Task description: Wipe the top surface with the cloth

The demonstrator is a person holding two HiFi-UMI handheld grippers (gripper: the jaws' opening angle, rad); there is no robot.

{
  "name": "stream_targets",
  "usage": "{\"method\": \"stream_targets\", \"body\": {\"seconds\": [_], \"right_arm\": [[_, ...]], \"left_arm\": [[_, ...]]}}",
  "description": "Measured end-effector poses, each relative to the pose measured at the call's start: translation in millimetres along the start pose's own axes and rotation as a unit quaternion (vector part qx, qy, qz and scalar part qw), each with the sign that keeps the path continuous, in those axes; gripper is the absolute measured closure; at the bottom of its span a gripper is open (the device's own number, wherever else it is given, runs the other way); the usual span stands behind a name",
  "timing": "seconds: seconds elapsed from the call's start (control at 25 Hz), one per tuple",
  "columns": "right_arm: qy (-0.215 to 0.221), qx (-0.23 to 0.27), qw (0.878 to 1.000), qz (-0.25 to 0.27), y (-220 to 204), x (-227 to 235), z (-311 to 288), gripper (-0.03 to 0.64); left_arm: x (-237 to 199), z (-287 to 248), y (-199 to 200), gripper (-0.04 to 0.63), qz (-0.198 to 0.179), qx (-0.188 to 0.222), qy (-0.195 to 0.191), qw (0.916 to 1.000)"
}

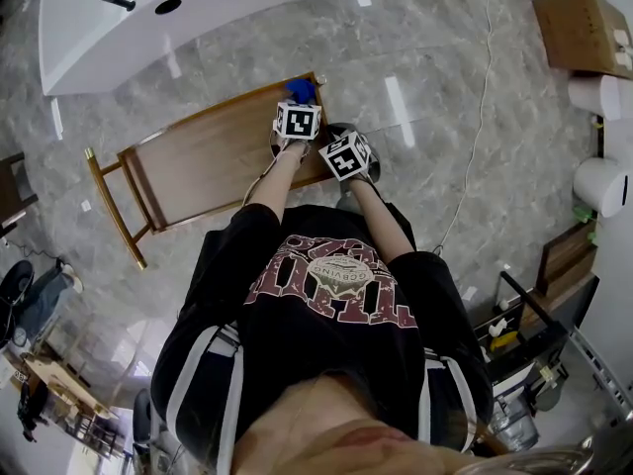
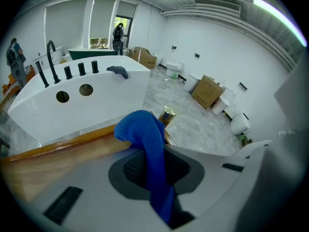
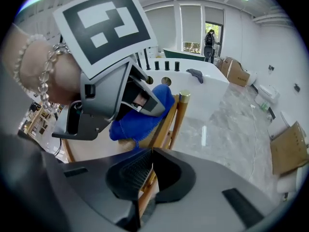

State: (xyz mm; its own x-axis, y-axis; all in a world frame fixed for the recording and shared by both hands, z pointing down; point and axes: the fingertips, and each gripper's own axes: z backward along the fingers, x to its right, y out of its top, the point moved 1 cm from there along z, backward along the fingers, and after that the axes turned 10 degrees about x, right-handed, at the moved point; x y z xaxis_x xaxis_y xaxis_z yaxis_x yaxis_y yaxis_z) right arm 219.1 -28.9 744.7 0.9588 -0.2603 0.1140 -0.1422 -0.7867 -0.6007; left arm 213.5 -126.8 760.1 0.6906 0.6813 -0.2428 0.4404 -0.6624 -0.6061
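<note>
- Cloth (image 1: 300,89), blue and bunched, sits at the wooden table's (image 1: 198,161) corner in the upper centre of the head view, a fold of it pinched in the closed jaws of the left gripper (image 2: 154,166).
- Right gripper (image 3: 148,170), jaws pressed together on nothing, hovers just beside, at the table's edge.
- White bathtub (image 1: 148,18), upper left.

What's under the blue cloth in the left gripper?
The wooden top lies beneath the blue cloth, which the left gripper pinches near the top's corner. The patch of wood right under the cloth is covered by the cloth itself.
</note>
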Motion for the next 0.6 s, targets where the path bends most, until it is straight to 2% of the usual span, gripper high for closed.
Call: {"method": "stream_targets", "body": {"seconds": [0.32, 0.52, 0.6], "right_arm": [[0.003, 0.011, 1.000, -0.023, 1, 1, 2, 0.598], [0.000, 0.013, 1.000, -0.005, 2, 1, 3, 0.598], [-0.001, 0.018, 0.999, -0.026, 1, 2, 1, 0.598]], "left_arm": [[21, 15, -17, 0.495, 0.018, 0.001, -0.026, 0.9995], [29, 21, -31, 0.497, 0.057, -0.001, -0.037, 0.9977], [30, 23, -32, 0.496, 0.054, 0.001, -0.042, 0.9977]]}}
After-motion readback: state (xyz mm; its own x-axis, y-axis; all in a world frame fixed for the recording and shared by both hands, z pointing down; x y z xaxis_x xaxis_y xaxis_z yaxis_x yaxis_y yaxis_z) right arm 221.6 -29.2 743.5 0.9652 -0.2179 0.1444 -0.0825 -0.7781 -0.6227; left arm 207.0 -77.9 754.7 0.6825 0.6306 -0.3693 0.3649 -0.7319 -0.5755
